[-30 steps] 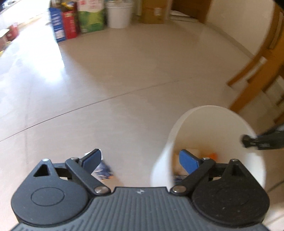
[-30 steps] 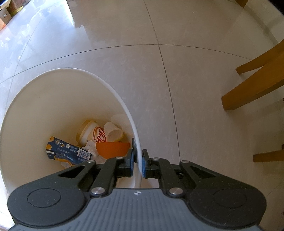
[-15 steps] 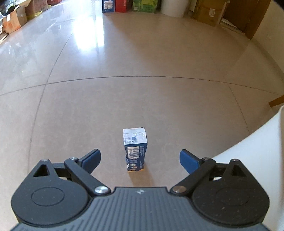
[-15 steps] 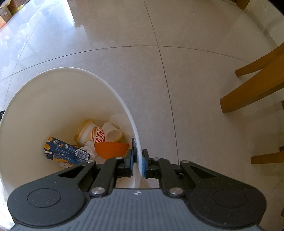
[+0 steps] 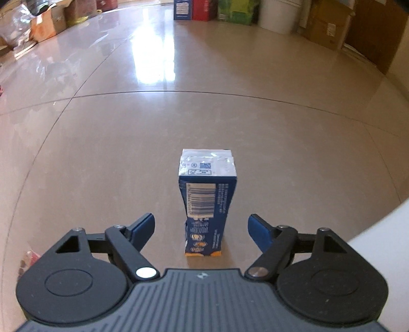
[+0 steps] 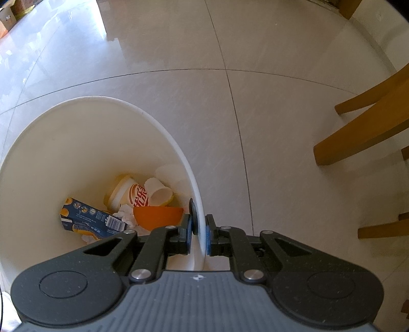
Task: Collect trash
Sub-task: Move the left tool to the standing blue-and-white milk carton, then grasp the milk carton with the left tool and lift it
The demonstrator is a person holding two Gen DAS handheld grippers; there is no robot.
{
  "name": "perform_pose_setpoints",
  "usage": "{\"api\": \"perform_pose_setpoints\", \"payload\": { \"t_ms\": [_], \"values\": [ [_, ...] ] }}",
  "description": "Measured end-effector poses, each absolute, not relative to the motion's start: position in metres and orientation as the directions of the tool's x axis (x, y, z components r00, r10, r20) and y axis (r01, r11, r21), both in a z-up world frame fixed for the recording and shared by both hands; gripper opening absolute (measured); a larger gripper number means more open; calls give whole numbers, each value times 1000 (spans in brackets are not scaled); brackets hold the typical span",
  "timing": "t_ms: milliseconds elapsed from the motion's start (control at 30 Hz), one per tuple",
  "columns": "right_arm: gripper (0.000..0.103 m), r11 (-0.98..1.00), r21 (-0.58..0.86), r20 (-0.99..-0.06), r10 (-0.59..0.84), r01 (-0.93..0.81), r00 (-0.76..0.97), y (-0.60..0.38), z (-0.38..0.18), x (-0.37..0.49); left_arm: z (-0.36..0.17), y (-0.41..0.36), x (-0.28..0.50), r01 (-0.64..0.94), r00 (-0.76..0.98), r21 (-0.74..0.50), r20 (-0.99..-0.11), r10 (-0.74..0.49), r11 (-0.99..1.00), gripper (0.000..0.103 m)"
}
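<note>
A blue drink carton (image 5: 205, 204) stands upright on the tiled floor, straight ahead in the left wrist view. My left gripper (image 5: 202, 228) is open, its blue pads either side of the carton's lower half and not touching it. The white trash bin (image 6: 76, 143) fills the left of the right wrist view. My right gripper (image 6: 199, 229) is shut on the bin's rim, one pad inside and one outside. Inside the bin lie a blue carton (image 6: 92, 219), an orange bowl (image 6: 158, 217), a printed cup (image 6: 127, 194) and crumpled paper. The bin's edge (image 5: 383, 235) shows at the right of the left wrist view.
Boxes and a white bucket (image 5: 278, 15) line the far wall. More boxes (image 5: 46, 23) sit along the left side. Wooden chair legs (image 6: 363, 127) stand on the floor to the right of the bin. A small wrapper (image 5: 28, 258) lies low at the left.
My left gripper swung away from the bin toward the standing carton and has come closer, so the carton now sits between its open pads. The right gripper stays shut on the rim.
</note>
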State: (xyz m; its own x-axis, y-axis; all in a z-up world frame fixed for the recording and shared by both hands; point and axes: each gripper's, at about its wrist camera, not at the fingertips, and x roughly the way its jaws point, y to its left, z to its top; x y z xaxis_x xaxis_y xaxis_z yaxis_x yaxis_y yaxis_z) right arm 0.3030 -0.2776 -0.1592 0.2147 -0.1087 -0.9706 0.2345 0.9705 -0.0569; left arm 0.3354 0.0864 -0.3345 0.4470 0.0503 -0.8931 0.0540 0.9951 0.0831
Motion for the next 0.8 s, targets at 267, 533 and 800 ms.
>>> {"api": "perform_pose_setpoints", "payload": {
  "t_ms": [267,533,800],
  "values": [
    [13,970,-64,-970,-116,235,213,-276,-160,303,-340,83,349,12,446,73,-893,60,997,57],
    [13,971,-64,-969,-115,230,217,-276,-160,302,-333,96,355,-22,412,24,-910,31,999,33],
    [13,972,-62,-970,-113,228,216,-277,-159,303,-288,98,354,106,367,12,-930,-28,994,33]
  ]
}}
